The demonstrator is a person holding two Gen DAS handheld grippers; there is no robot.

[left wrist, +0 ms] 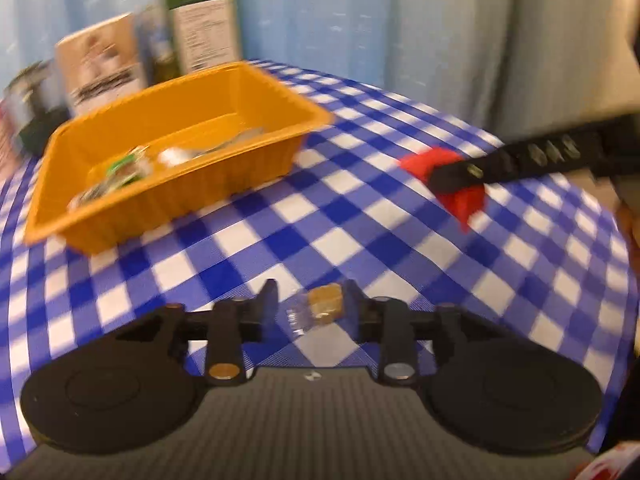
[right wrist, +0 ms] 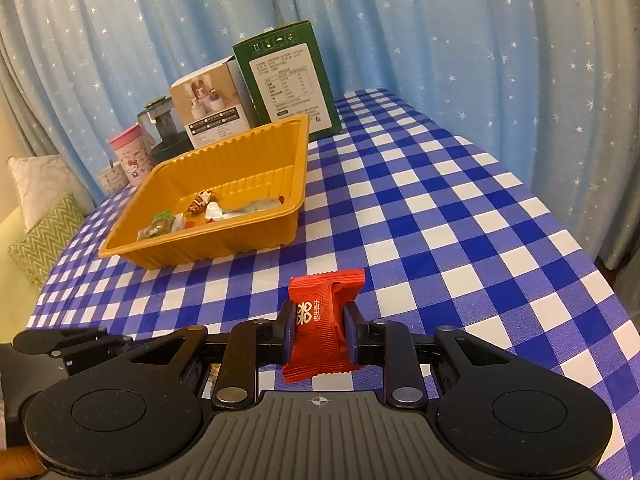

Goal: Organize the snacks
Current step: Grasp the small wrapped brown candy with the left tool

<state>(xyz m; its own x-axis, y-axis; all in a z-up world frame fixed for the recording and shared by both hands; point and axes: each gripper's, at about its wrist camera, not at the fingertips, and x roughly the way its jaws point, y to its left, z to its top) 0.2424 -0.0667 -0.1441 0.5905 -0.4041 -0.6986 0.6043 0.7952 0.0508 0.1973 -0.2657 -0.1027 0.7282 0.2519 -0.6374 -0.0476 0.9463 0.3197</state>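
Note:
An orange tray [left wrist: 180, 80] [right wrist: 248, 160] stands on the blue checked tablecloth [right wrist: 440, 220] with several wrapped snacks [right wrist: 200, 208] in it. My left gripper [left wrist: 310, 300] is low over the cloth near the front. A small clear-wrapped brown snack [left wrist: 326, 302] lies between its fingers, close to the right one, with a gap to the left one. My right gripper [right wrist: 320, 320] is shut on a red snack packet [right wrist: 324, 308] that stands upright between the pads. In the left wrist view the right gripper [left wrist: 452, 178] hovers with the red packet [left wrist: 428, 162] to the right of the tray.
Behind the tray stand a green box [right wrist: 288, 80], a beige box [right wrist: 208, 100], a dark appliance [right wrist: 164, 128] and a pink cup [right wrist: 132, 152]. Cushions [right wrist: 44, 232] lie past the table's left edge. A blue curtain [right wrist: 440, 40] hangs behind.

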